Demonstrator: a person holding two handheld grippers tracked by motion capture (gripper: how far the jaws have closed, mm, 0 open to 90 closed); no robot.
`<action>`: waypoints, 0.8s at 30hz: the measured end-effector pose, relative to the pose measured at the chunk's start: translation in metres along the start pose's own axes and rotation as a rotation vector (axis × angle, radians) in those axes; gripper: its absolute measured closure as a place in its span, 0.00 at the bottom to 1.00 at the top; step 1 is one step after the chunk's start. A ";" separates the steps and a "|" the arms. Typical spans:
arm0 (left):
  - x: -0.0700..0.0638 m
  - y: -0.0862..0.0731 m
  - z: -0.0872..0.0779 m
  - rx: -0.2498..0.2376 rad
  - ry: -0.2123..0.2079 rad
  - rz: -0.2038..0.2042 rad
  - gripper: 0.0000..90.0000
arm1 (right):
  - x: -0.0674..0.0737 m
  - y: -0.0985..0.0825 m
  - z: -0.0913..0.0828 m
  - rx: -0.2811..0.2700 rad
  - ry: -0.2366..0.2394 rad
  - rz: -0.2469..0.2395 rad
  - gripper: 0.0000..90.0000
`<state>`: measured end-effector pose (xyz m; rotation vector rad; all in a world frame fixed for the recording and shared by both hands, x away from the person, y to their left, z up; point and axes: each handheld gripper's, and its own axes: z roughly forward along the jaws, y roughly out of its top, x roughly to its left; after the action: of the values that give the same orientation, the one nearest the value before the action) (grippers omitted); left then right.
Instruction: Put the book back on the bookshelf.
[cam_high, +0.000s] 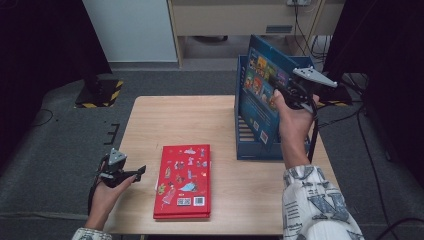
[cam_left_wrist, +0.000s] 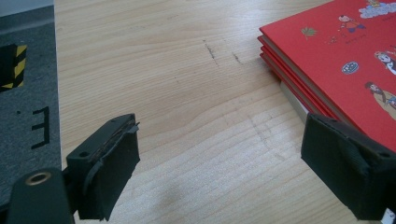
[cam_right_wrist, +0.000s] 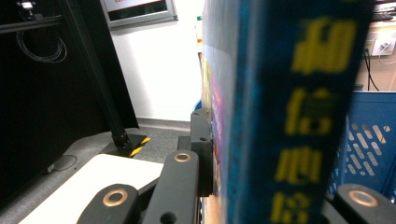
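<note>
Spanning grey carpet (cam_high: 60, 150) — pale wooden table (cam_high: 175, 120)

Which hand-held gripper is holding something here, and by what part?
The right hand-held gripper clamps the blue book at its right edge, over the blue basket. The left hand-held gripper is open, holding nothing.

A pale wooden tabletop (cam_high: 200, 120) stands on grey carpet (cam_high: 60, 150). Beyond its far edge are a white wall panel (cam_high: 132, 30) and a beige cabinet (cam_high: 235, 17); a yellow-black striped base (cam_high: 100, 94) sits off the far left corner.
</note>
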<state>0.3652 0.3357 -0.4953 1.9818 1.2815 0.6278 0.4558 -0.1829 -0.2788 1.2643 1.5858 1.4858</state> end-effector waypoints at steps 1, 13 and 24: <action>0.000 0.000 0.000 -0.001 -0.001 -0.001 0.12 | 0.000 0.000 0.002 -0.001 -0.003 0.003 0.93; 0.000 -0.001 0.000 -0.003 -0.007 -0.007 0.12 | -0.001 0.001 0.019 0.006 -0.032 0.009 0.93; 0.001 0.000 -0.001 -0.006 -0.010 -0.004 0.12 | -0.004 -0.002 0.030 0.007 -0.049 0.015 0.93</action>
<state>0.3647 0.3368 -0.4951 1.9743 1.2761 0.6183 0.4841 -0.1753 -0.2866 1.3091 1.5540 1.4488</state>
